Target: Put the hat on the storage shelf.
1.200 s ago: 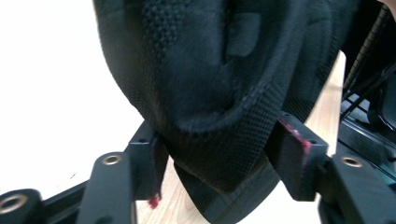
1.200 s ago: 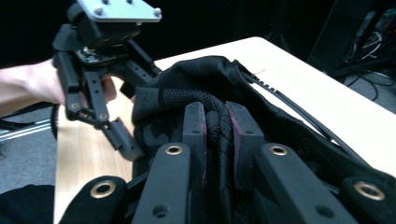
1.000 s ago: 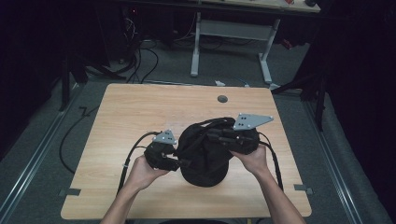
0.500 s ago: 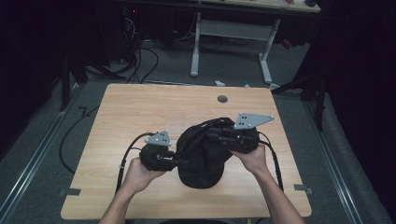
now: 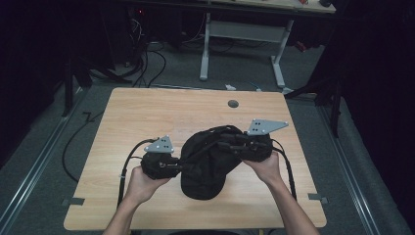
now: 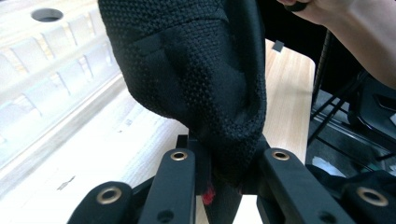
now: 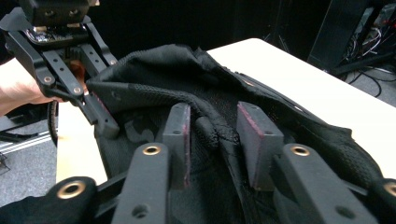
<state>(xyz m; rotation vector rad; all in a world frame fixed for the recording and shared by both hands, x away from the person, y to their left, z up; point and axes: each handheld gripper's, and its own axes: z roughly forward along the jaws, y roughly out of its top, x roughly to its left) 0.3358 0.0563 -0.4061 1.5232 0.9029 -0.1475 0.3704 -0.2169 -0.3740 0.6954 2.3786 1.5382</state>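
Dark floor, trailing cables and a white-legged desk frame surround our pale wooden table point(image 5: 147, 117), which is bare apart from a round cable hole and the black mesh fabric bag point(image 5: 208, 161) we hold between both tools, just above the near middle of the top. Our left gripper point(image 5: 177, 166) has its jaws nearly closed on a bunched corner of the bag; in the left gripper view the mesh point(image 6: 196, 79) rises straight out from between them. Our right gripper point(image 5: 230, 145) is part open, its red-faced pads point(image 7: 180, 135) standing either side of a rolled seam of the bag without clearly pinching it, so we judge that hold loose. The main risk, we think, is that the seam slides out of the right jaws if we pull the two hands apart before closing, leaving the bag hanging from the left corner alone and collapsing. Pulling hard could also drag the thin mesh out of the left pinch. Beyond both grippers lies open table; the near edge sits close under our wrists, and the right edge is not far outside the right hand point(image 5: 266, 169), so moves forward are safest.
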